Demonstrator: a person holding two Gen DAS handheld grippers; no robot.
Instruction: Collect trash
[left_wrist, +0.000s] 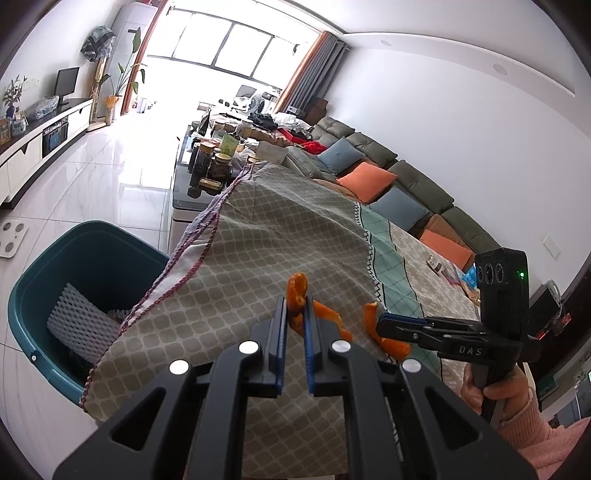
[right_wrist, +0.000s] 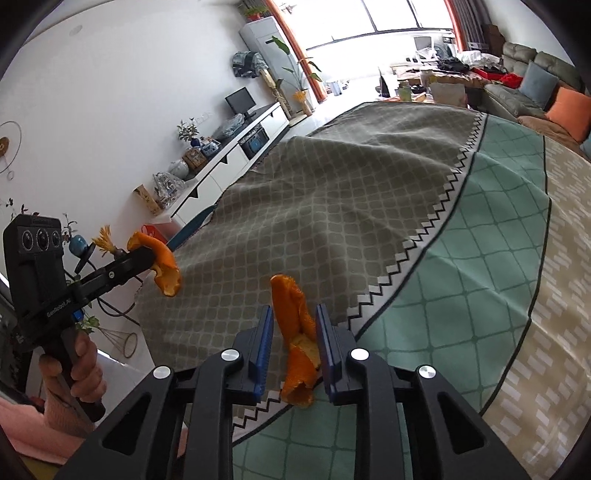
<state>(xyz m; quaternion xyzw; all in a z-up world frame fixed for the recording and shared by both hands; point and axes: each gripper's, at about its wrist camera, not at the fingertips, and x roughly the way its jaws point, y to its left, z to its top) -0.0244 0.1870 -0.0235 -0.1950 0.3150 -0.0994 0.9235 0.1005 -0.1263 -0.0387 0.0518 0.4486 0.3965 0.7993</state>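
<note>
Left gripper (left_wrist: 295, 314): its fingers were closed on a curled strip of orange peel (left_wrist: 297, 295), which stuck up past the tips above the cloth.
Left gripper, from the right wrist view (right_wrist: 147, 254): the held peel (right_wrist: 162, 266) hung off the fingertips, clear of the cloth, near the worktop's left edge.
Right gripper (right_wrist: 293, 325): its fingers stood apart with a second piece of orange peel (right_wrist: 295, 332) between them; the left pad was clear of the peel, and whether the right pad touched it I cannot tell.
Right gripper, from the left wrist view (left_wrist: 384, 325): the fingertips sat at the second peel (left_wrist: 384, 336), which lay on the cloth just right of the left gripper.
Hands: the right hand (left_wrist: 491, 391) gripped its handle below a pink sleeve (left_wrist: 535, 424); the left hand (right_wrist: 77, 373) gripped the other handle.
Worktop: covered by a grey-patterned tablecloth (left_wrist: 277, 240) with a green checked band (right_wrist: 461, 266) beyond a zigzag border.
Bin: a teal bin (left_wrist: 44, 280) stood on the floor beside the worktop's left edge, partly under the hanging cloth.
Bin contents: a grey foam net (left_wrist: 81, 321) lay inside.
Room: a green sofa (left_wrist: 417, 177) with orange and blue cushions ran along the far right wall.
</note>
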